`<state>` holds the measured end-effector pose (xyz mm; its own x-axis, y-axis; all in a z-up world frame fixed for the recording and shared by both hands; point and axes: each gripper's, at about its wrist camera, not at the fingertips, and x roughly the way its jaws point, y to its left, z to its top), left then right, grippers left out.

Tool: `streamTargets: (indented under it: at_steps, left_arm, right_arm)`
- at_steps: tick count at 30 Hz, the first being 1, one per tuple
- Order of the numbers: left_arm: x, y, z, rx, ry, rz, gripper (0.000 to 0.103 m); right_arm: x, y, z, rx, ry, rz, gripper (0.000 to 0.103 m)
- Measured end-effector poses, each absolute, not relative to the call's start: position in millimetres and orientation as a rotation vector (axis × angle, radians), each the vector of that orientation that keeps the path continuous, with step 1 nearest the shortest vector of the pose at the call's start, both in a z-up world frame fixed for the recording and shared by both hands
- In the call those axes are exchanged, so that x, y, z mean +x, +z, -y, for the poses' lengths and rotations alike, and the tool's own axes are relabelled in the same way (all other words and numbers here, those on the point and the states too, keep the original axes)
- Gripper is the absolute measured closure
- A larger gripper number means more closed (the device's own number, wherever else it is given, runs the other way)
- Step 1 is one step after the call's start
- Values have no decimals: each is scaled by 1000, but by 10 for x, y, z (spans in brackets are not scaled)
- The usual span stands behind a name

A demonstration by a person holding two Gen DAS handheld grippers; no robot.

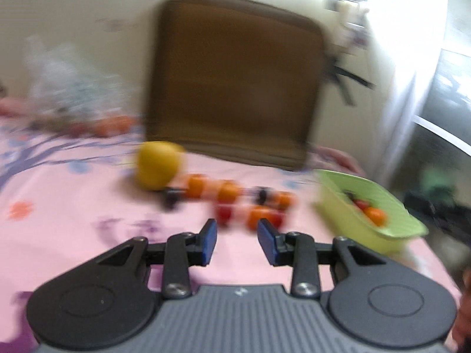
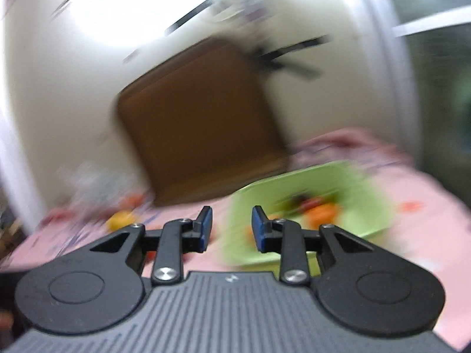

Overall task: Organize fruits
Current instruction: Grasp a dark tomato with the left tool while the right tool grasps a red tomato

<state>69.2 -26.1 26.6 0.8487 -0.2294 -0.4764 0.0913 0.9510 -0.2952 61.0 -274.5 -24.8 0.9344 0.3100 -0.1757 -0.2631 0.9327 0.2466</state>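
Both views are motion-blurred. On a pink sheet lie a yellow fruit (image 1: pixel 159 164), several small orange fruits (image 1: pixel 228 192), red ones (image 1: pixel 223 213) and dark ones (image 1: pixel 170 197). My left gripper (image 1: pixel 237 229) hangs open just in front of them, nothing between its blue pads. To the right stands a light green tray (image 1: pixel 391 206) holding an orange fruit (image 1: pixel 375 215) and a red one. My right gripper (image 2: pixel 231 220) is open and empty above the near edge of the green tray (image 2: pixel 362 194), which holds orange fruit (image 2: pixel 321 213) and dark pieces. The yellow fruit (image 2: pixel 120 219) shows far left.
A brown square cushion (image 1: pixel 235 82) leans on the wall behind the fruit. A clear plastic bag (image 1: pixel 59 73) with more orange fruit (image 1: pixel 114 125) sits at the back left. The bed's right edge drops off by dark things (image 1: pixel 441 206).
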Motion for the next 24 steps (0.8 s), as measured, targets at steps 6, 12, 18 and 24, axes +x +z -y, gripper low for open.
streamTargets:
  at_steps: [6,12,18,24]
  left_arm:
    - [992,211,-139,-278,-137,-568,73]
    - [1402,61,-187,-328,-209,-630,73]
    - [1598,-26,-155,-323,-199,-649,73]
    - [1686,-34,-122,-313,-175,-646,72]
  right_arm:
    - [959,-392,1992,-8,420,-335,71]
    - [1227,-446,1436,-194,487,-364,71]
    - [1503,-535,1112,-289,452,-368,70]
    - [1586,-561,1095,-322,402,-380,71]
